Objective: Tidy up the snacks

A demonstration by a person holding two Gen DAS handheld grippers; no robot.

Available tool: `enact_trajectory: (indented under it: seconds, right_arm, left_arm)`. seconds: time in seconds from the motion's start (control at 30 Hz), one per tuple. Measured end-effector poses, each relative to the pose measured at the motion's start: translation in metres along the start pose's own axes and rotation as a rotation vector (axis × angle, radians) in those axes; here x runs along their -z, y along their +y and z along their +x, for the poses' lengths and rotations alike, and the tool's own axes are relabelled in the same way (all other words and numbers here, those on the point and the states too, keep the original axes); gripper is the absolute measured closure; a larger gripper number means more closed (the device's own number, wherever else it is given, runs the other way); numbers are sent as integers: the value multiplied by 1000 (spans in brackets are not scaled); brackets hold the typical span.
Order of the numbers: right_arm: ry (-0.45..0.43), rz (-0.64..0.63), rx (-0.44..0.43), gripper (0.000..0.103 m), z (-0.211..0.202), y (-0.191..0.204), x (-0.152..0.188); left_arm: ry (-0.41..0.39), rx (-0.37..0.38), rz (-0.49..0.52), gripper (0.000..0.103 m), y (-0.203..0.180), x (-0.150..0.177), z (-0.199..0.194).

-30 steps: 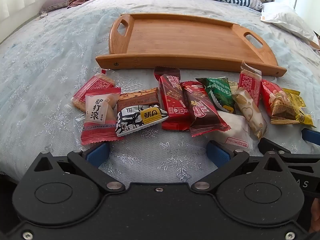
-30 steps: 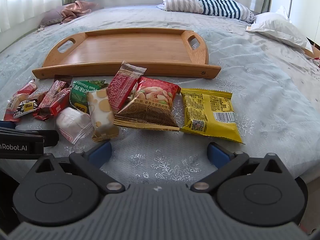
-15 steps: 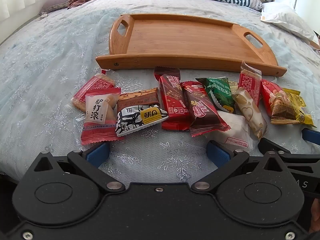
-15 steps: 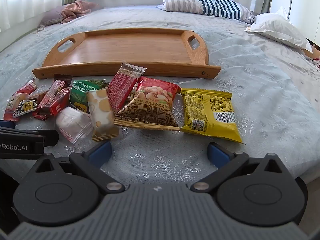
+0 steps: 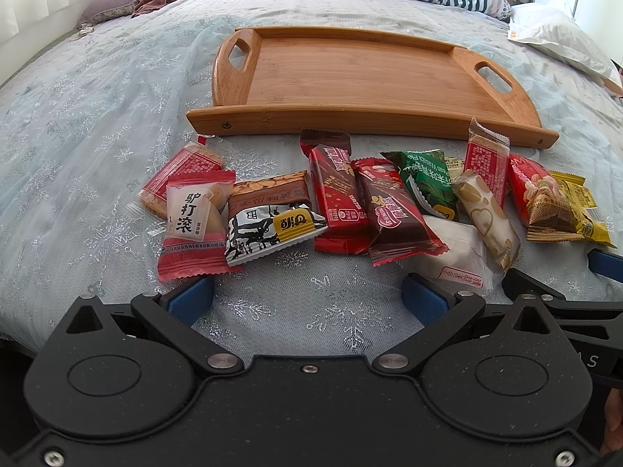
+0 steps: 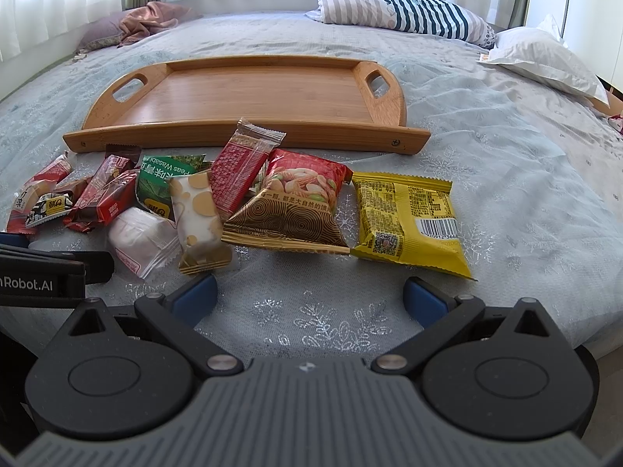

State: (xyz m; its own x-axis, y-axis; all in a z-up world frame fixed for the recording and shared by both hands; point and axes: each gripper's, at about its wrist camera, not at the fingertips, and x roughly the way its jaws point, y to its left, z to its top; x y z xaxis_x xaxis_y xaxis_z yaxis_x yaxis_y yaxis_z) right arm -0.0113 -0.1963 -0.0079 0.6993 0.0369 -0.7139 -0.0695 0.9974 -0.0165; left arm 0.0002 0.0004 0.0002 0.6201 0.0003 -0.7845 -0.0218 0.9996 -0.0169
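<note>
Wooden tray (image 5: 350, 78) unchanged, snacks (image 5: 338, 198) unmoved, left gripper (image 5: 307, 295) and right gripper (image 6: 309, 292) still spread wide, empty.

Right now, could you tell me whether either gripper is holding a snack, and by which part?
Nothing is held. The left gripper and the right gripper are both open over bare bedspread, short of the snacks.

Left gripper (image 5: 307, 295) low, level, jaws spread wide, holding nothing. Right gripper (image 6: 309, 295) alongside to its right, same height, jaws wide apart, likewise holding nothing.
</note>
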Motion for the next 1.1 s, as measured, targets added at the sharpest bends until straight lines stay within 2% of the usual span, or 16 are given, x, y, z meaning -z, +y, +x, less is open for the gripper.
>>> enact_trajectory:
  seconds: [1.1]
  right_arm:
    - [-20,-5,-29,0,-1,-5,4]
  left_arm:
    - [2,4,2,0,1,-1,3]
